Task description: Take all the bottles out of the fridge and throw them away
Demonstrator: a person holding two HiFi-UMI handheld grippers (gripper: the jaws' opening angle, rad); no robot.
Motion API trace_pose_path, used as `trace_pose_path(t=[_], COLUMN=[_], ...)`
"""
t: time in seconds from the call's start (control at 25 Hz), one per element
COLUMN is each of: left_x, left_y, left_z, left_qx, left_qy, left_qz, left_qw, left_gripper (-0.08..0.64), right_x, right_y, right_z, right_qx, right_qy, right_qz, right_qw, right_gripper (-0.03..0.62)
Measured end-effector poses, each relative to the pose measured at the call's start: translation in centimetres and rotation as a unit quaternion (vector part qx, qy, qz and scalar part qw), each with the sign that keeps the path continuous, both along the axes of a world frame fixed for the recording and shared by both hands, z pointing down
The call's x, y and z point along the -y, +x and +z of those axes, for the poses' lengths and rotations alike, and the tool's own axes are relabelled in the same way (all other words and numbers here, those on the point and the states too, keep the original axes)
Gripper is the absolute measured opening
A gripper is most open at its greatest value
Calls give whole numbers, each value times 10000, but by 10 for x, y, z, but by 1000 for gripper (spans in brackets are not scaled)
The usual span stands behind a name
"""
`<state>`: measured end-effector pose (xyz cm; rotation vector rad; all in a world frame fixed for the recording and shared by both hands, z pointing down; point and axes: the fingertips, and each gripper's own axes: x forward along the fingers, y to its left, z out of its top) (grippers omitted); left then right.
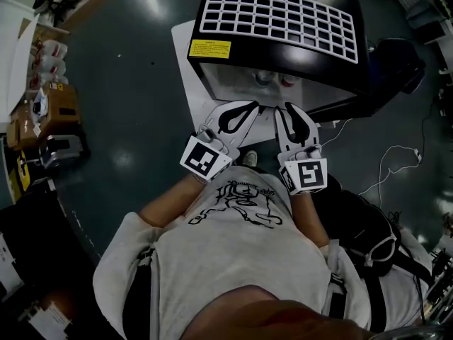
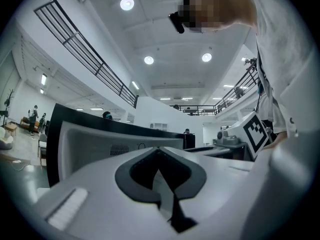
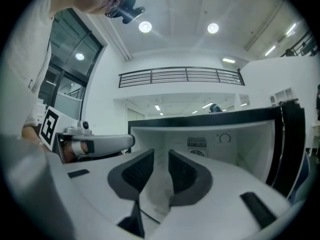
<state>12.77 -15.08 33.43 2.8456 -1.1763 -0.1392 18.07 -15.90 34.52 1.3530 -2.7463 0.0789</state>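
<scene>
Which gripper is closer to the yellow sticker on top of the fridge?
Left. The left gripper is below and just right of the yellow sticker; the right gripper is farther right, across the fridge opening.

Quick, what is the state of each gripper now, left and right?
Left white tongs: closed, tips together, nothing held.
Right white tongs: slightly open, nothing between them.

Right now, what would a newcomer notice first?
A black mini fridge with a white grid on top fills the upper middle of the head view, its front open toward the person. Both tongs hang level at that opening: left tongs shut, right tongs slightly apart with nothing between them.
</scene>
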Motion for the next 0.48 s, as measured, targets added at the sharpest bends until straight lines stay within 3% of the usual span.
trace_pose_path(t=[0.48], left_x=[21], left_y=[3], left_z=[28], left_qx=[109], left_qy=[118], left_qz=[-24], left_qw=[9999], left_gripper=[9], right_x=[20], right_y=[-2], right_z=[30], right_qx=[-96], right_qy=[-65], right_qz=[38], right_qw=[9999], right_gripper=[74])
